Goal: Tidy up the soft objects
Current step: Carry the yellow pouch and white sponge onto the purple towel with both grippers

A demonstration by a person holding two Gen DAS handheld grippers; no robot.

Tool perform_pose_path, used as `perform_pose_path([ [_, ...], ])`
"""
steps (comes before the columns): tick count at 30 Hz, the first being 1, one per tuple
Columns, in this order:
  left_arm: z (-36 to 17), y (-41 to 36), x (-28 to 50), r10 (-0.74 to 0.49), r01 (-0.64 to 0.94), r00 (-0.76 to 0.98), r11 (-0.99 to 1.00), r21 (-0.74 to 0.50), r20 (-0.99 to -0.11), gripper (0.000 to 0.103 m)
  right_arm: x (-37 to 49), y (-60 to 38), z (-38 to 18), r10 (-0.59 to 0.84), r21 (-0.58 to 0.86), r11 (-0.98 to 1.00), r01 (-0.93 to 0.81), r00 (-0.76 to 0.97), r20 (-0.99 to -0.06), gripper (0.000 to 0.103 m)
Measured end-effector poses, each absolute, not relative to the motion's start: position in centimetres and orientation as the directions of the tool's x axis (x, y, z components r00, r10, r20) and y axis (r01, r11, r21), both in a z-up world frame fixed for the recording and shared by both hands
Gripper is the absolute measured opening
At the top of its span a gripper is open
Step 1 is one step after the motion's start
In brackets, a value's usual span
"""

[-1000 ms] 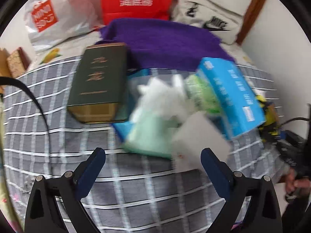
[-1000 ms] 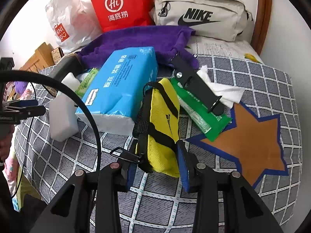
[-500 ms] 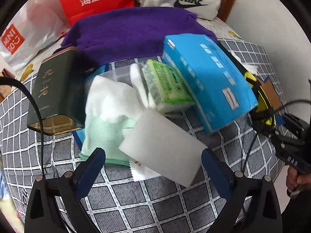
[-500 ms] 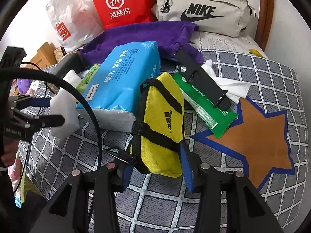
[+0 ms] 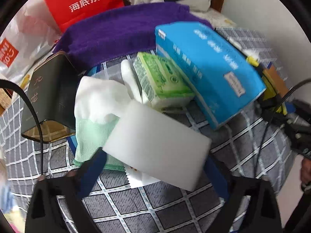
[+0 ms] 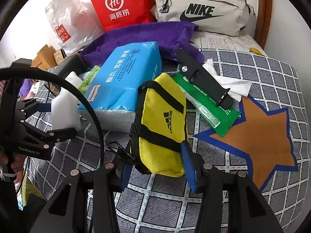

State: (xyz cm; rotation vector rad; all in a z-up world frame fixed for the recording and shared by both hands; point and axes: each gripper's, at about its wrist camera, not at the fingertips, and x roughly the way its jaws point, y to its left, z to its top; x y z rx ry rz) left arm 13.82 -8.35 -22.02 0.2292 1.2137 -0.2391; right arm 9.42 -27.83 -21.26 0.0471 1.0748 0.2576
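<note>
A white sponge block (image 5: 157, 145) lies on the checked bedspread between the fingers of my left gripper (image 5: 155, 167), which is open around it; the block also shows in the right wrist view (image 6: 65, 113). A white and mint glove (image 5: 97, 112) lies under the block. My right gripper (image 6: 155, 167) is shut on a yellow Adidas pouch (image 6: 162, 124). A blue tissue pack (image 5: 208, 71) and a green tissue pack (image 5: 163, 81) lie behind.
A dark green tin box (image 5: 48, 97) lies at the left. A purple towel (image 5: 124, 31), a red bag (image 6: 118, 3) and a Nike bag (image 6: 202, 9) lie at the back. A black strap (image 6: 204, 79) rests on a green packet (image 6: 211, 108).
My left gripper has moved forward and right, so the white sponge block now sits between its fingers. My right gripper has kept hold of the yellow pouch and shifted it slightly.
</note>
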Motion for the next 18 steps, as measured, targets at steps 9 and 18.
perform_pose_path([
  [9, -19.4, -5.9, 13.6, -0.175, 0.285, 0.375, 0.956, -0.066, -0.91, 0.082, 8.9, -28.0, -19.9, 0.216, 0.149, 0.973, -0.178, 0.464, -0.859, 0.033],
  [18, -16.4, -3.3, 13.2, -0.217, 0.263, 0.439, 0.959, -0.107, -0.872, 0.082, 8.0, -28.6, -17.3, 0.215, 0.163, 0.976, -0.147, 0.501, -0.838, 0.03],
])
